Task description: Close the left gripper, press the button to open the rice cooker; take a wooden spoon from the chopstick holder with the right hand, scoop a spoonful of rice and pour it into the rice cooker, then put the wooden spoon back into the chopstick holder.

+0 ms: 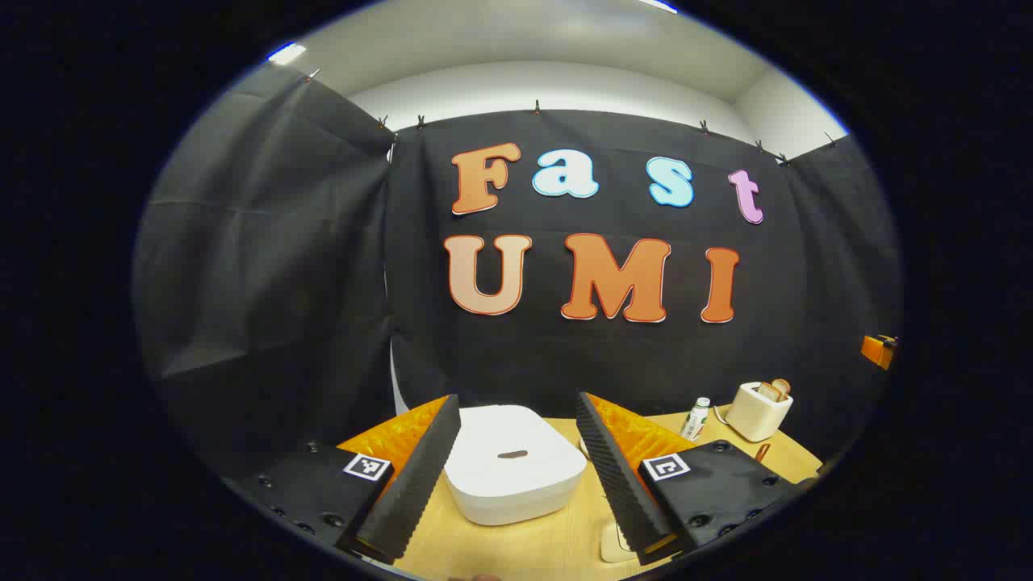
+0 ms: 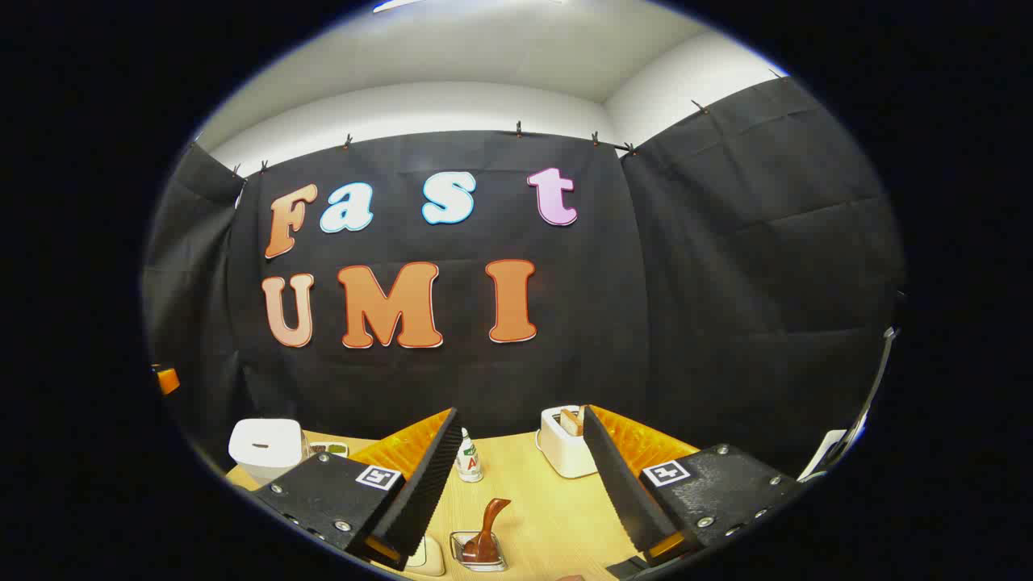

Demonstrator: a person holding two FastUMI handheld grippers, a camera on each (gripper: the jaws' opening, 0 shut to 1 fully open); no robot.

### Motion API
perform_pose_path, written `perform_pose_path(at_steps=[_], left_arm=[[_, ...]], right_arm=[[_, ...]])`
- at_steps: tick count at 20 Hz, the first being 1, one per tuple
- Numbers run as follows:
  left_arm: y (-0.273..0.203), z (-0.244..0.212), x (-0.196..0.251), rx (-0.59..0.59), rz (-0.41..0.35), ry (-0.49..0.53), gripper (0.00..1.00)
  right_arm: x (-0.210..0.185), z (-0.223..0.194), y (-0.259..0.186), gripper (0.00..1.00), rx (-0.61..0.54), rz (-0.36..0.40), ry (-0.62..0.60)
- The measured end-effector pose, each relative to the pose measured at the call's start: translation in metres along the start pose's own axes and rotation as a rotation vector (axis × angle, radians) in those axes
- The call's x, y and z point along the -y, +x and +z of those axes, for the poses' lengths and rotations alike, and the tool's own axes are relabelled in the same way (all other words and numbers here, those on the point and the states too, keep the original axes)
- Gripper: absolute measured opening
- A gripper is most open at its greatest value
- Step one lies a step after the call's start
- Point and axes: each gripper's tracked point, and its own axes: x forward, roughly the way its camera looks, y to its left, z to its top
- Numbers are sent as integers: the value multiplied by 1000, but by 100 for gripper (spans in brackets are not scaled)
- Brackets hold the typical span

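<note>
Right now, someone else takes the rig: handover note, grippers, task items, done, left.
Left gripper: open, empty, above the table, aimed at the closed rice cooker; its lid button not pressed yet.
Right gripper: open, empty, above the table, wooden spoon ahead between its fingers, standing in a small clear holder.
Toaster and a small bottle stand farther back.
Done: nothing.
Left: close the left gripper, press the button, take the spoon, scoop rice, pour, return the spoon. Rice supply not identified.

A toaster (image 2: 562,452) holding bread stands near a small bottle (image 2: 468,461) on the wooden table (image 2: 541,516).
</note>
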Motion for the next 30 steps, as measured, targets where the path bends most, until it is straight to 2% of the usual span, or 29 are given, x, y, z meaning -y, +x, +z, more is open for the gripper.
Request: perform_pose_path(at_steps=[1,2,4,17,23,26,28,29,30], left_arm=[[0,0,-1,-2,-5,1,98],[0,1,-4,-1,-4,4,98],[0,4,-7,6,5,12,99],[0,3,-9,4,18,5,98],[3,-1,-13,-15,26,-28,99],[3,0,-18,-13,35,-20,65],[2,2,-23,-7,43,8,64],[4,8,-36,19,110,21,36],[6,9,-33,26,81,14,7]], right_arm=[[0,1,-1,93,-1,0,-8],[1,2,-2,98,-2,-2,-10],[0,3,-4,93,-5,3,0],[-4,1,-4,93,-26,19,-37],[-9,-3,-1,93,-45,33,-21],[-9,-5,0,93,-54,33,-35],[-11,-7,1,93,-61,33,-38],[-12,-8,1,93,-65,34,-38],[-13,-8,2,93,-66,35,-36]])
